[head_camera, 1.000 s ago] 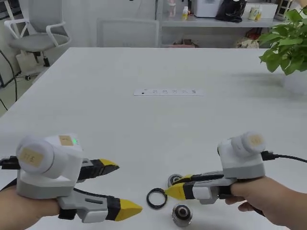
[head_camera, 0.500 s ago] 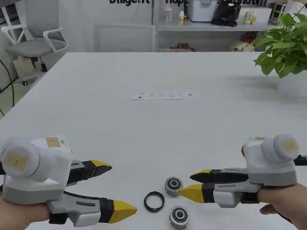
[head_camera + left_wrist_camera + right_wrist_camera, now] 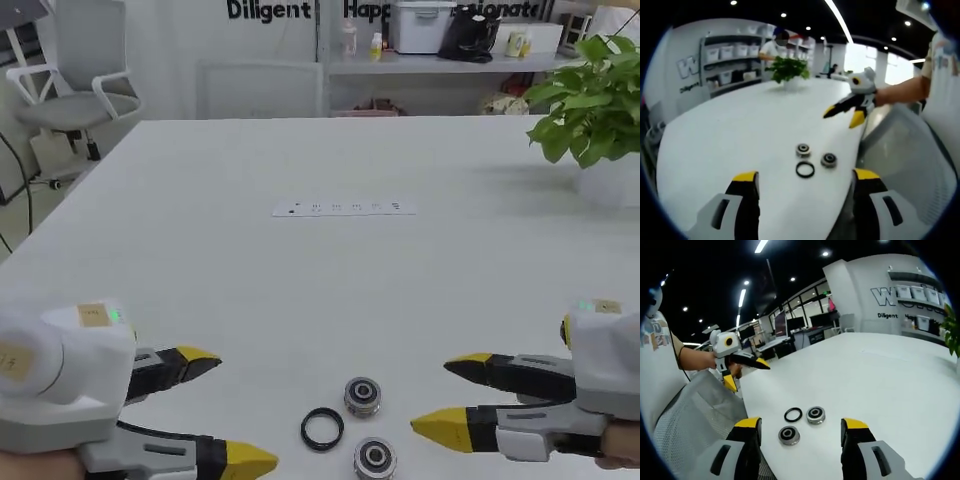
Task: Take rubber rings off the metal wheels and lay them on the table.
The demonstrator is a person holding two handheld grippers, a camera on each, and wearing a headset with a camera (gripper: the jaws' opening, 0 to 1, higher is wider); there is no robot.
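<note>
Near the front edge of the wide white worktop (image 3: 300, 280): a loose black rubber ring (image 3: 322, 429), flat on the surface, touching nothing. Just right of it and slightly farther away, a small silver metal wheel with a dark hub (image 3: 362, 396). Nearer and a little more to the right, a second silver metal wheel of the same kind (image 3: 374, 459). All three close together yet apart from one another, between the two tools.

At the near left, low over the surface, the left hand-held gripper (image 3: 228, 410) with black jaws tipped in yellow, spread wide and pinching nothing, pointing right toward the group. At the near right, the right hand-held gripper (image 3: 433, 396), jaws likewise parted and empty, tips aimed left at the wheels but short of them. Same reading from both gripper views: open jaws framing ring and wheels, no contact anywhere.

As for progress: looks like one ring off and laid down as asked. Hard to tell whether a rubber band remains around either wheel's rim; too small to make out, though seemingly darker at the rim of the nearer wheel in the right gripper view. Judged at roughly halfway, with perhaps one more ring to peel off and set beside the first. No grasp begun on either wheel yet.
</note>
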